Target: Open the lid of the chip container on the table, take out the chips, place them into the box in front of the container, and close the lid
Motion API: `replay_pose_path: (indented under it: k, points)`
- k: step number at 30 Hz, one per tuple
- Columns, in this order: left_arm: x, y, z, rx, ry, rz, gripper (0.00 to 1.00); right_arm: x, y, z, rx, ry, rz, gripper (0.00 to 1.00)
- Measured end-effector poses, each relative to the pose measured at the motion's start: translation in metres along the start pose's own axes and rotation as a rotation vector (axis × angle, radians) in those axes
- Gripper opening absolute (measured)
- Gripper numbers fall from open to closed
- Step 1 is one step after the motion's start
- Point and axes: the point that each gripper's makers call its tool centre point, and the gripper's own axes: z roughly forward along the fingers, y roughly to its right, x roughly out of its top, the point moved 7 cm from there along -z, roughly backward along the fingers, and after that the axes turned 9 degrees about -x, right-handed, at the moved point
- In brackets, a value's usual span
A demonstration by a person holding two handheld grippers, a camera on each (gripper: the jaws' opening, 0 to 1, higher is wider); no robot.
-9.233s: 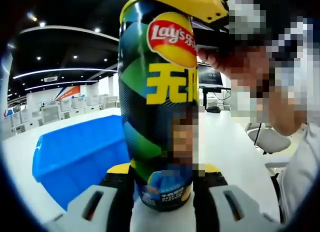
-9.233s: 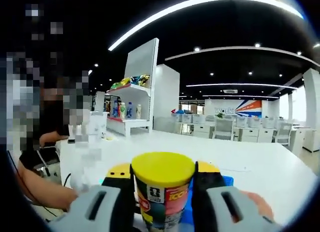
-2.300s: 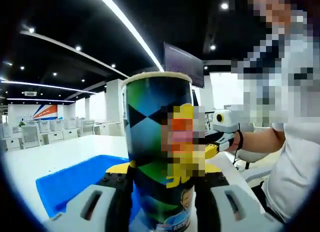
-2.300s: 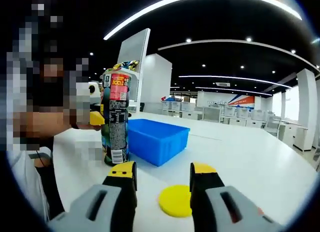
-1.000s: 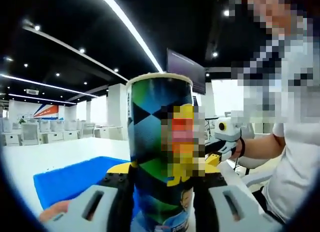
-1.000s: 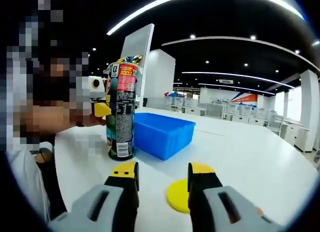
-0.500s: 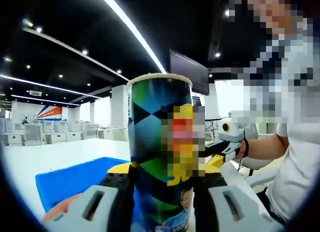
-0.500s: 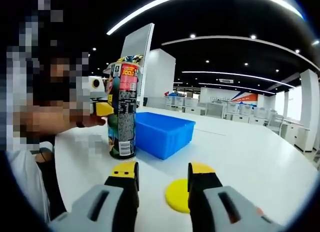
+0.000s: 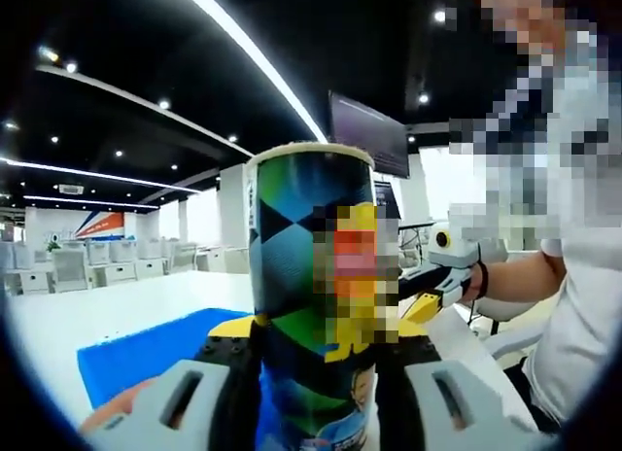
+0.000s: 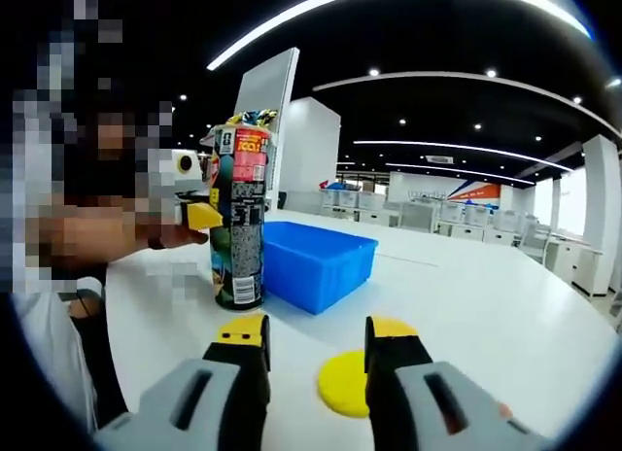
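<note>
Chip container (image 9: 311, 305), upright and lidless, its open rim at the top, stands between the two jaws of the left gripper (image 9: 316, 373), which clamp it low on the body, one jaw on either side. In the right gripper view the same chip container (image 10: 238, 218) stands on the white table (image 10: 505, 315), touching or just beside the near corner of the blue box (image 10: 316, 266); whether it rests on the table or is lifted slightly cannot be told. The yellow lid (image 10: 345, 383) lies flat on the table, apart from the container, between and just beyond the tips of the right gripper (image 10: 316, 344), whose jaws stand parted with nothing held. In the left gripper view the blue box (image 9: 146, 349) lies behind the container to the left, and the right gripper (image 9: 437, 291) appears at right, held in a person's hand.
</note>
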Motion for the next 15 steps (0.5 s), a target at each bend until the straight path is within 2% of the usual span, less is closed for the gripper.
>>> replay_pose_path:
  k: [5,8,12,13,15]
  points:
    - [0.003,0.004,0.000,-0.005,-0.039,0.051,0.45,-0.001,0.002,-0.001,-0.004,-0.003,-0.001,0.37]
    - [0.004,0.003,-0.002,-0.011,-0.044,0.052,0.45,0.000,0.005,-0.001,-0.018,0.003,0.010,0.37]
    - [0.006,0.001,-0.008,0.012,-0.061,0.063,0.45,0.000,0.004,-0.002,-0.017,0.013,0.023,0.37]
    - [0.005,-0.001,-0.010,0.035,-0.085,0.061,0.45,-0.001,0.004,-0.002,-0.014,0.011,0.023,0.37]
    - [0.007,-0.001,-0.013,0.035,-0.083,0.061,0.45,-0.002,0.004,-0.003,-0.009,0.018,0.031,0.40]
